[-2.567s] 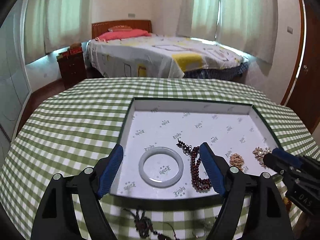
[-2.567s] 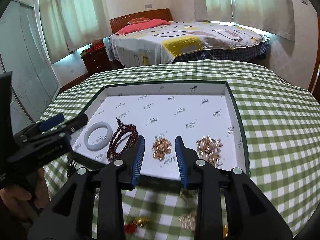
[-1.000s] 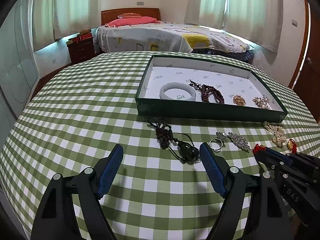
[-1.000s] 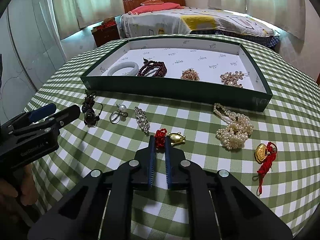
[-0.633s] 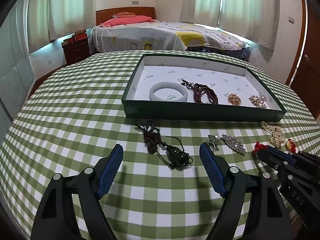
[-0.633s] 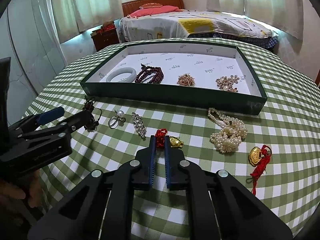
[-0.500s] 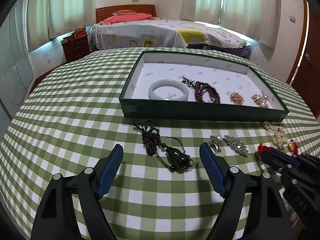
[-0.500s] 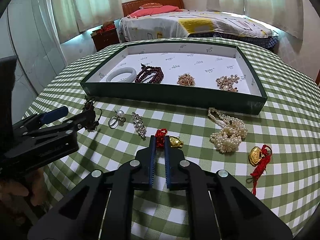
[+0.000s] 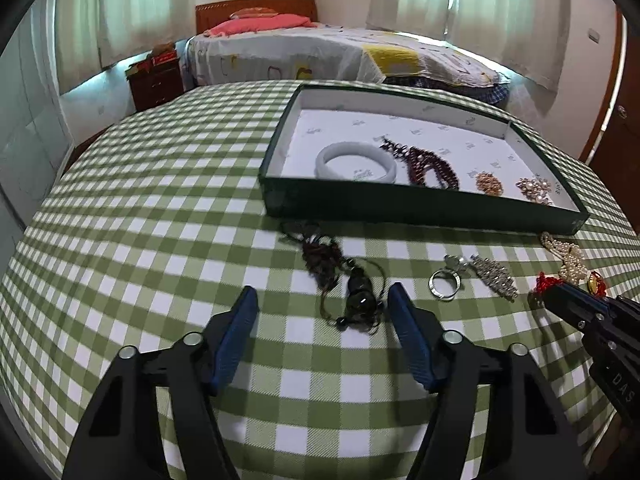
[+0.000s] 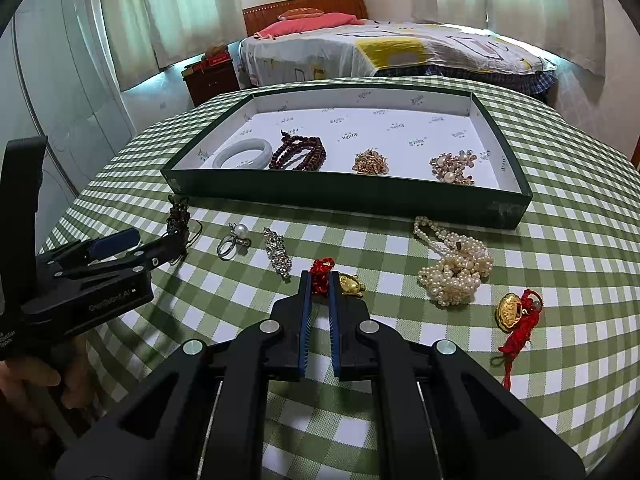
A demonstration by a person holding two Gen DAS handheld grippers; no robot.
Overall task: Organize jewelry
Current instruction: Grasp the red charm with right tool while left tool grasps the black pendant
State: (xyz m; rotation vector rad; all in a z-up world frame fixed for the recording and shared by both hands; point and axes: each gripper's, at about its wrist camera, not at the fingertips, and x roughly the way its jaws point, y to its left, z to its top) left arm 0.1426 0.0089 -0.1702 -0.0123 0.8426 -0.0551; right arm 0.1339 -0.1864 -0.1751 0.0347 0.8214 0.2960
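Observation:
A dark green tray (image 9: pixel 420 212) (image 10: pixel 348 198) holds a white bangle (image 9: pixel 356 157), dark red beads (image 9: pixel 430 162) and two gold brooches. On the checked cloth lie a dark cord pendant (image 9: pixel 352 292), a pearl ring (image 10: pixel 234 240), a crystal pin (image 10: pixel 278 254), a red-knot gold charm (image 10: pixel 338 278), pearls (image 10: pixel 454 268) and another gold charm (image 10: pixel 516 312). My left gripper (image 9: pixel 320 300) is open, its fingers either side of the pendant. My right gripper (image 10: pixel 319 280) is nearly shut around the red knot.
The round table's edge curves close on the left and front. A bed (image 9: pixel 340 52) and a nightstand (image 9: pixel 154 84) stand behind the table. A brown door (image 9: pixel 616 128) is at the right.
My left gripper has moved forward and down so its fingers flank the dark pendant. My right gripper has stayed at the red knot, its jaws slightly wider.

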